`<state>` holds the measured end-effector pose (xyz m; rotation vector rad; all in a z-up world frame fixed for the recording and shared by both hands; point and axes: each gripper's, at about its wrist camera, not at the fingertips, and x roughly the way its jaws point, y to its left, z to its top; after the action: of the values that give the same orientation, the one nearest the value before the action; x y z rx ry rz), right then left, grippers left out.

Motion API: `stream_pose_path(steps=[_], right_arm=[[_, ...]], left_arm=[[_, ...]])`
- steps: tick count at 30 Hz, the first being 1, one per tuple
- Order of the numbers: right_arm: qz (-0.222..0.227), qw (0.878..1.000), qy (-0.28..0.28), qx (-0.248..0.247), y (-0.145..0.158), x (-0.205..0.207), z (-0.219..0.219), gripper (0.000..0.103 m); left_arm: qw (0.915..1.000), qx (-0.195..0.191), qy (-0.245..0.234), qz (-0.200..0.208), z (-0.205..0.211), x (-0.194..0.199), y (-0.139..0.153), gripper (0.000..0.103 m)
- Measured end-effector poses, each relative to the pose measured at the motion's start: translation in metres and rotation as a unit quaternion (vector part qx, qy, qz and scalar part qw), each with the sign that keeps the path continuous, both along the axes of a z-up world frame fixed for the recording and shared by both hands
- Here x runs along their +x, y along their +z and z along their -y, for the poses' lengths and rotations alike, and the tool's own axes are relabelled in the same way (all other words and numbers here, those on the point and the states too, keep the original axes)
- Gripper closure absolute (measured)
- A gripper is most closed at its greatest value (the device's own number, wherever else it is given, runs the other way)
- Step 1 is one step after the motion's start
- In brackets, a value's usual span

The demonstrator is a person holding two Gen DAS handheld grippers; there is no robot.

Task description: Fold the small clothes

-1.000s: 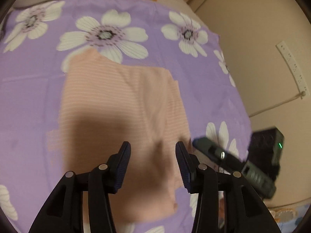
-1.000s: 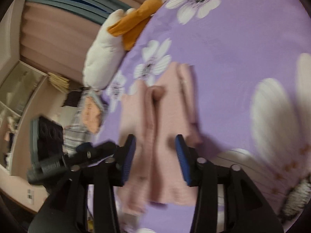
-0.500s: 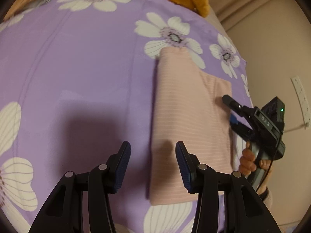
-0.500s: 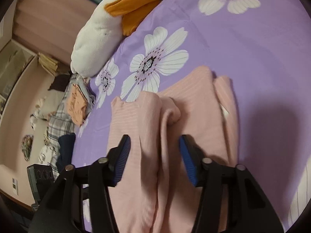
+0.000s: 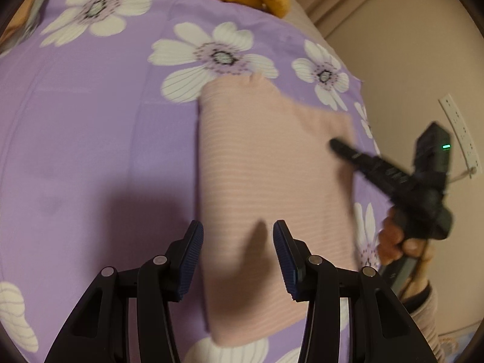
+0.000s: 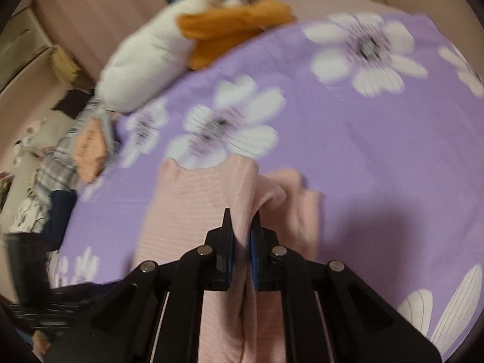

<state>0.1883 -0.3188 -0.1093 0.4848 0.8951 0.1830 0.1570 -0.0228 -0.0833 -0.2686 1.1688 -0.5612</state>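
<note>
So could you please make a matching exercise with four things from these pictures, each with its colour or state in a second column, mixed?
Things:
1. left tool
2. right tool
3. bed sheet
4. plush toy

States:
A. white and orange, at the far edge of the bed
B. shut on a fold of the pink garment
C. open, above the garment's near end
D. purple with white flowers

Pairs: 1-C, 2-B, 3-D, 4-A

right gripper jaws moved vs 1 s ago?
Yes. The right gripper has just been closing; its jaws, wide apart before, now pinch a raised fold of the pink garment on the purple sheet.
</note>
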Motion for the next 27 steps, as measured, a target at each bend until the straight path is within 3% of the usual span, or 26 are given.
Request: stream_pose_path(steps=[5,7,10,13,16,18,22,27], right_arm=[[0.007,0.998,-0.005,0.068,-0.010,0.004,0.009,0.083],[0.024,0.995,-0.011,0.092,-0.007,0.009,0.015,0.068],[0.050,0.988,-0.032,0.141,0.004,0.020,0.027,0.068],[0.091,0.983,-0.056,0.152,0.026,0.018,0.038,0.068],[0.110,0.984,-0.049,0.134,0.043,0.003,0.039,0.068],[0.085,0.992,-0.021,0.092,0.044,-0.008,0.027,0.069],[0.056,0.997,0.050,0.005,0.034,-0.045,-0.009,0.082],[0.038,0.995,0.076,-0.059,0.013,-0.077,-0.028,0.085]], left_arm=[[0.9991,0.028,-0.021,0.022,0.015,0.001,0.001,0.057],[0.9989,0.034,-0.025,0.019,0.016,0.001,-0.003,0.057],[0.9990,0.037,-0.021,0.013,0.014,0.002,-0.008,0.057],[0.9990,0.039,-0.020,0.011,0.013,0.002,-0.007,0.057],[0.9989,0.041,-0.021,0.013,0.012,0.003,-0.007,0.057],[0.9990,0.037,-0.019,0.015,0.012,0.002,-0.006,0.057],[0.9984,0.043,-0.022,0.030,0.016,-0.005,-0.004,0.057],[0.9962,0.065,-0.030,0.050,0.022,-0.013,-0.007,0.057]])
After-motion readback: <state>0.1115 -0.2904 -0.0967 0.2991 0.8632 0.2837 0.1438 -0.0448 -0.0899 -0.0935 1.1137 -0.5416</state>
